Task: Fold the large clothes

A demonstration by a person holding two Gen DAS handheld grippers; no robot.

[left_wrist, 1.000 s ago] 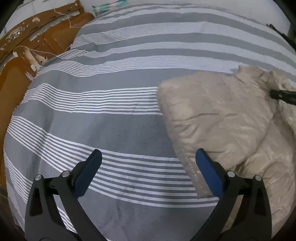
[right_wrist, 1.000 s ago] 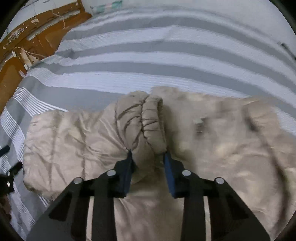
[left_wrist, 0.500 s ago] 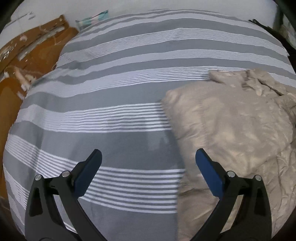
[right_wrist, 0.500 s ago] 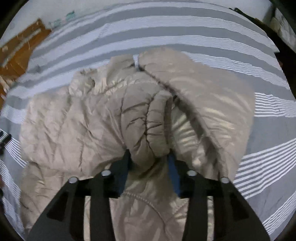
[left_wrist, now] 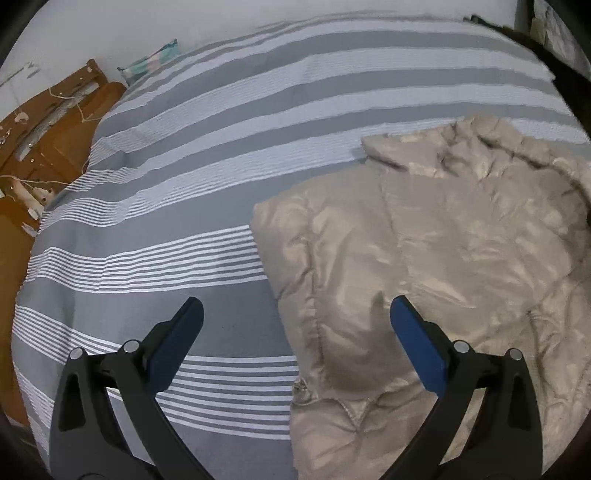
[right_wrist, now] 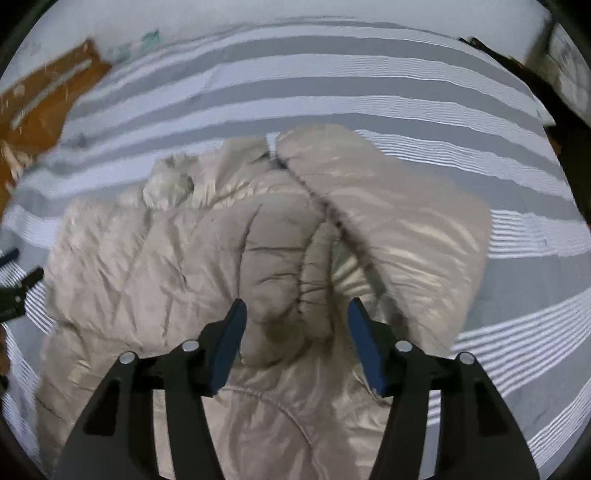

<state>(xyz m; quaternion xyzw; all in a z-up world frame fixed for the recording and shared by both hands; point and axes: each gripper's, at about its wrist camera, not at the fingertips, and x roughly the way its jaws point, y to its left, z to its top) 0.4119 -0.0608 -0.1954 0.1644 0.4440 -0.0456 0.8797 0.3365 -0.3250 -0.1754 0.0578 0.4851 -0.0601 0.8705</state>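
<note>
Right gripper (right_wrist: 293, 332) jaws spread astride the puffer jacket's (right_wrist: 207, 258) sleeve (right_wrist: 280, 266), which runs straight ahead; left gripper (left_wrist: 295, 332), spread, straddles the jacket's left edge.

bed: grey-and-white striped cover (left_wrist: 207, 206) fills most of both views; wall: plain white (left_wrist: 110, 33) behind; left: brown wooden furniture (left_wrist: 44, 133), chipped; pillow: teal-patterned (left_wrist: 149, 66) at bed's far corner
</note>
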